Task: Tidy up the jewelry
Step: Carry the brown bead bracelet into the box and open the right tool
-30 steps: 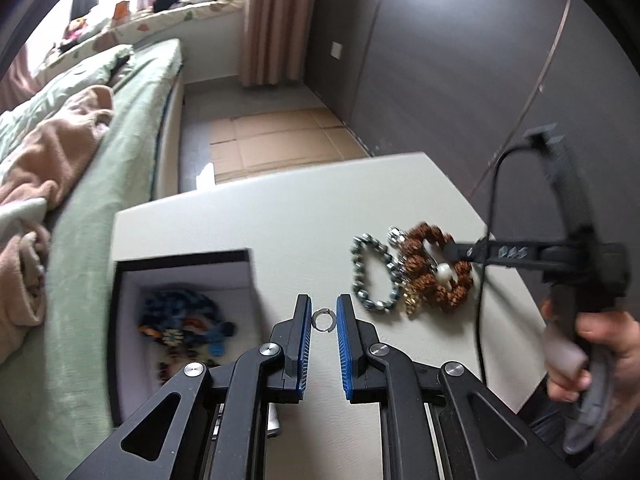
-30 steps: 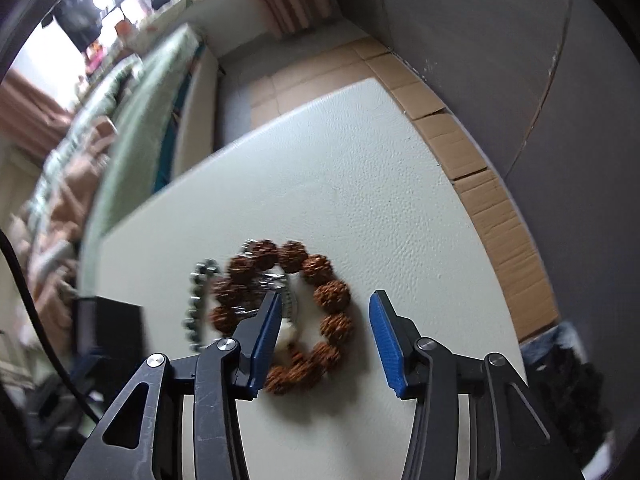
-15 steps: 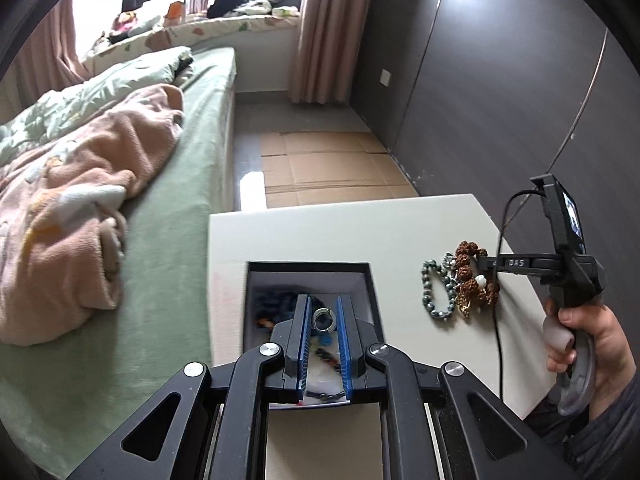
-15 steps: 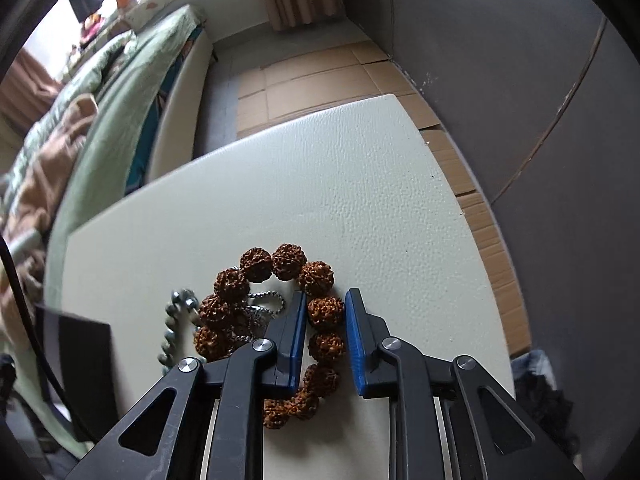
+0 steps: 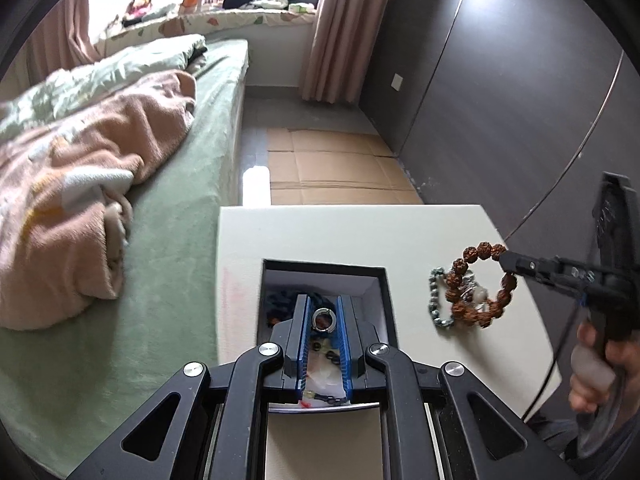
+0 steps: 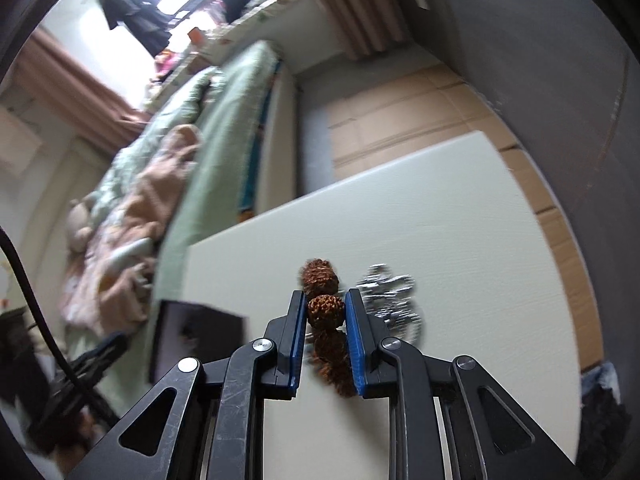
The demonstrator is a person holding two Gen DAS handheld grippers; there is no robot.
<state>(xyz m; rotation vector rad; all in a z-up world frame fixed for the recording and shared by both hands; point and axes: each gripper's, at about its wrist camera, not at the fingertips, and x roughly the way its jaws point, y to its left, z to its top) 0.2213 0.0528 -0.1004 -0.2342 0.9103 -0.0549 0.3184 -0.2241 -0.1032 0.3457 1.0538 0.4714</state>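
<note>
In the left wrist view the left tool [image 5: 323, 320] pinches a ring [image 5: 322, 317] over the box [image 5: 382, 280], so part it low inside; in the right wrist view the right tool [image 6: 325, 312] clamps the bracelet [image 6: 325, 307], lifted off the counter [image 6: 460, 240], best carried slowly.

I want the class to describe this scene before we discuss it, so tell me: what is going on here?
A person is sorting jewelry with a handheld gripper in each hand. The left gripper holds a small silver ring between its jaws, over the open black box where other pieces lie. The right gripper is clamped on the brown bead bracelet, part of it raised off the white table. A grey bead bracelet lies on the table.
</note>
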